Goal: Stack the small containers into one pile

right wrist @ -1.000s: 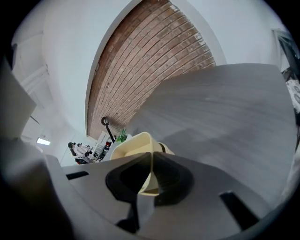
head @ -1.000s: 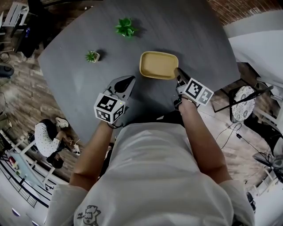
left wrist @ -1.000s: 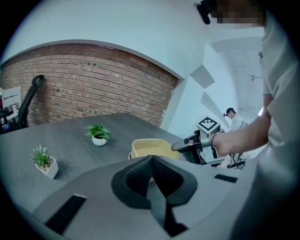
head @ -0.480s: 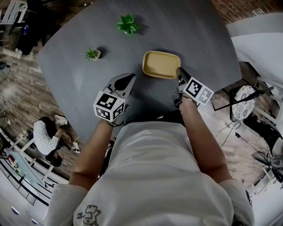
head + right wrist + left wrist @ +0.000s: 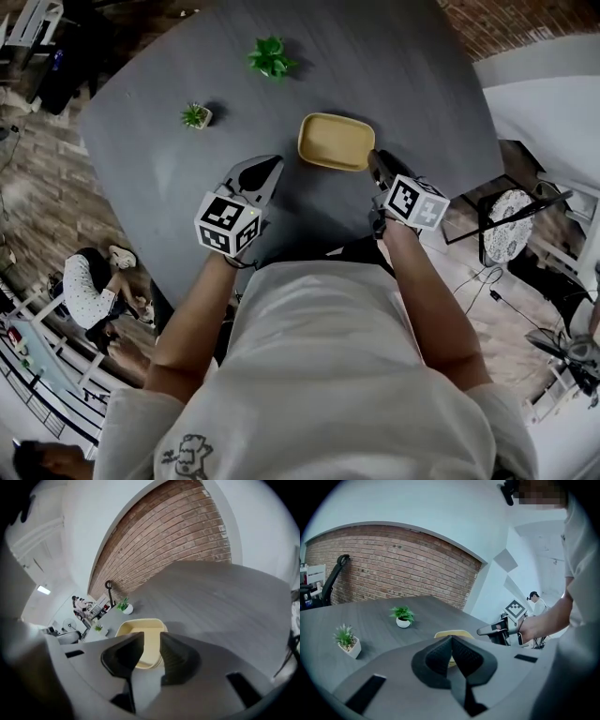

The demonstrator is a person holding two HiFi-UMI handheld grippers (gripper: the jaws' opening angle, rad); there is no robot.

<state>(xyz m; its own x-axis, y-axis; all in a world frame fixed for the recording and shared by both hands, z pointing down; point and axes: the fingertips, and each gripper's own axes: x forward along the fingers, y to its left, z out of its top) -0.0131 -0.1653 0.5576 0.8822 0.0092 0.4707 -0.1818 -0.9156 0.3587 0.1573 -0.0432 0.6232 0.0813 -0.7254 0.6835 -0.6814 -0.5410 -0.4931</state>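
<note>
At the table's near edge, the right gripper point(image 5: 151, 637) points down toward the near right corner of a shallow yellow container point(image 5: 336, 141). Its jaws have just been opening and now stand apart. The container's near rim shows in the gap between them, and neither pad presses on it. The tub is rectangular with rounded corners and sits flat on the dark grey table point(image 5: 394, 66). Whether it is one tub or several nested together I cannot tell. The right gripper's marker cube point(image 5: 415, 202) sits just behind the jaws, over the person's right hand.

To the left, the left gripper point(image 5: 267, 171) hangs over bare tabletop, a little apart from the container's near left corner. Its jaws are together with nothing between them, and only a sliver of yellow rim peeks out beyond the tips in the left gripper view. Its own marker cube point(image 5: 228, 225) faces upward near the table's edge.

Farther out on the left side stands a small succulent in a square white pot point(image 5: 196, 117). Beyond that, toward the far side, is a leafy plant in a round white pot point(image 5: 270, 58). Both are well apart from the container.

A red brick wall point(image 5: 393, 564) runs behind the table. Off to the left, a person point(image 5: 89, 291) is down on the wooden floor.
</note>
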